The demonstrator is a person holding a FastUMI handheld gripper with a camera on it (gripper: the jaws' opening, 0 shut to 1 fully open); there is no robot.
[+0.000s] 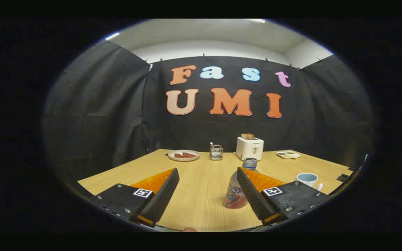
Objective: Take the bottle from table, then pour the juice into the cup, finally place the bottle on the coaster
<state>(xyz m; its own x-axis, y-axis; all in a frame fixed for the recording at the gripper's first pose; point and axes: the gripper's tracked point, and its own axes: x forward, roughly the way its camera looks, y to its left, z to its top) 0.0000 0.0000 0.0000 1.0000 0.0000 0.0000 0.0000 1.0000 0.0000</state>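
A small juice bottle [236, 190] with a silver cap and a colourful label stands upright on the wooden table [201, 188], just inside the right finger, which partly covers it. My gripper [208, 172] is open, its fingers spread wide, and nothing presses on the bottle. A pale blue cup [307, 179] with a white handle stands on the table beyond the right finger, to the right of the bottle.
At the back of the table stand a white toaster [250, 148] with a slice in it, a small wire holder [216, 152], a plate [183, 155] with dark food at the left, and a small tray [288, 154] at the right.
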